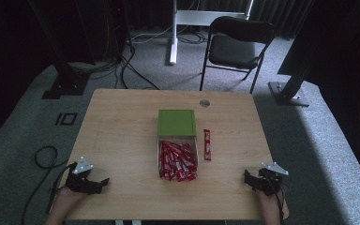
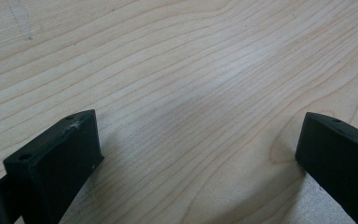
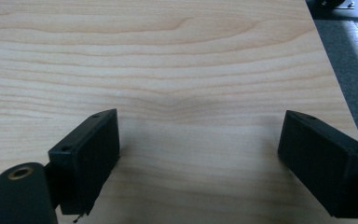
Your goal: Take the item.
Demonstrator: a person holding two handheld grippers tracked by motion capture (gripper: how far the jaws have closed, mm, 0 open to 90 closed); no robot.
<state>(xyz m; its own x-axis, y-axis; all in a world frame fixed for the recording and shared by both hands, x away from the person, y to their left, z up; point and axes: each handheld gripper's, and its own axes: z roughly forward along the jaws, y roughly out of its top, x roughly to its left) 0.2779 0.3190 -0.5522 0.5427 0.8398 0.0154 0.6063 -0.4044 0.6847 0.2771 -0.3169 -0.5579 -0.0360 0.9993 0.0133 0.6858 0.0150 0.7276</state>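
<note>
The left gripper (image 1: 104,181) rests at the near left corner of the table (image 1: 122,122), its jaws spread wide over bare wood grain in the left gripper view (image 2: 198,154). The right gripper (image 1: 246,177) sits at the near right corner, jaws equally wide apart with nothing between them (image 3: 198,149).

Well apart from both, mid-table, a clear box (image 1: 177,158) holds a heap of red sachets (image 1: 177,161), its green lid (image 1: 176,123) lying touching its far end. Just beside the box on its right lies a single red sachet (image 1: 207,144) (long axis running from the near edge toward the far edge).

The tabletop is pale wood with a round grommet (image 1: 205,103) near the far edge. Beyond it stand a black folding chair (image 1: 236,47) and grey carpet (image 1: 23,136) with trailing cables (image 1: 126,65).
</note>
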